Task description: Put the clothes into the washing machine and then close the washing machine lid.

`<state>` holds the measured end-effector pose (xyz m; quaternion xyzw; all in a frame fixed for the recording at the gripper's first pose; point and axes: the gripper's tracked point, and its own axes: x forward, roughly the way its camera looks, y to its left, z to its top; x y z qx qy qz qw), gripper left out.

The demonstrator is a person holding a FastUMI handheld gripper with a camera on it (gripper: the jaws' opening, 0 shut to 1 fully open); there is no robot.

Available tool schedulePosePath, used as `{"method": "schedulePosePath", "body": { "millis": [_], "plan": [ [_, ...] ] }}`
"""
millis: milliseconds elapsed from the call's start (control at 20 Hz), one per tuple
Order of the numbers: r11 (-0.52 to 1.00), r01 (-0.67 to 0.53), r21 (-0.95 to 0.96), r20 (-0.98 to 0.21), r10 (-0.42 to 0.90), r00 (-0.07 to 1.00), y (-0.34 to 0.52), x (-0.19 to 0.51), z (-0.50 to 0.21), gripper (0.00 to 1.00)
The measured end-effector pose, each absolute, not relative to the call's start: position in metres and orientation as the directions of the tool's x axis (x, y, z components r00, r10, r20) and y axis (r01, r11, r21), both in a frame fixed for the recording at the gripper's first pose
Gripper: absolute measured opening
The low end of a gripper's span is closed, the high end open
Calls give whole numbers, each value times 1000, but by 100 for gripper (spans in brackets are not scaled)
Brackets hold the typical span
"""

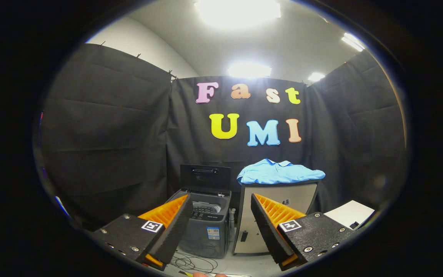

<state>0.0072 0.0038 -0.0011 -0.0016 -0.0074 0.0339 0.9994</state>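
A small dark grey washing machine (pixel 206 223) stands on the floor well beyond my fingers, its lid (pixel 205 176) raised upright at the back and the drum showing. To its right a light blue shirt (pixel 279 172) lies folded on top of a beige cabinet (pixel 283 207). My gripper (pixel 220 200) is open with nothing between its fingers, held back from both the machine and the shirt.
Cables (pixel 194 263) lie on the floor in front of the machine. A white board-like thing (pixel 350 213) sits to the right of the cabinet. Black cloth walls close the booth on three sides.
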Motion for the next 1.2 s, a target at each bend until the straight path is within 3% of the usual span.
{"method": "schedulePosePath", "body": {
  "millis": [1200],
  "plan": [
    [999,-35,-5,4,35,999,3,11,-2,94]
  ]
}}
